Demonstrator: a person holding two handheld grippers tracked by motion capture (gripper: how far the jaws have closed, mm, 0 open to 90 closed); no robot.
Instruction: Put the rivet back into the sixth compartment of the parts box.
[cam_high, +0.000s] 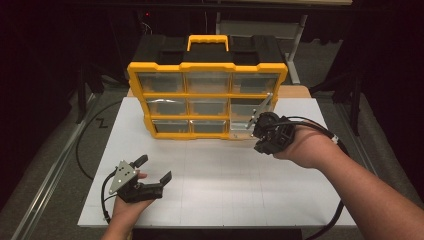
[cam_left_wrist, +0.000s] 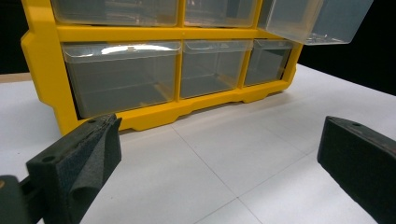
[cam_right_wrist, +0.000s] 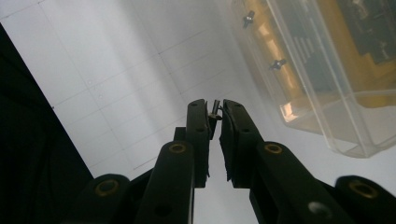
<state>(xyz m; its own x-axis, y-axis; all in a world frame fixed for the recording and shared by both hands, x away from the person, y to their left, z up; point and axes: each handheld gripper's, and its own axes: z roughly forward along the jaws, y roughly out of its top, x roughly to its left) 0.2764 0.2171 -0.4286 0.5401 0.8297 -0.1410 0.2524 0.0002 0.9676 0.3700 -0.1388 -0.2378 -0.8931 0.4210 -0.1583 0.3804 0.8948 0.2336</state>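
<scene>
White table (cam_high: 210, 200), black cable on floor (cam_high: 82, 145) (left side) — dark surroundings

I'm looking at a lab-style recording bay: a white gridded table (cam_high: 220, 190) under black curtains, bare metal frame legs behind, and a yellow parts organizer (cam_high: 207, 100) standing on it.

Tiny dark part (cam_right_wrist: 215, 108) pinched in right gripper (cam_right_wrist: 215, 112), too small to identify

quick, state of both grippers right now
left gripper: open, jaws wide apart, nothing between them, low over the white table.
right gripper: shut on a small dark screw, beside the pulled-out clear drawer.
</scene>
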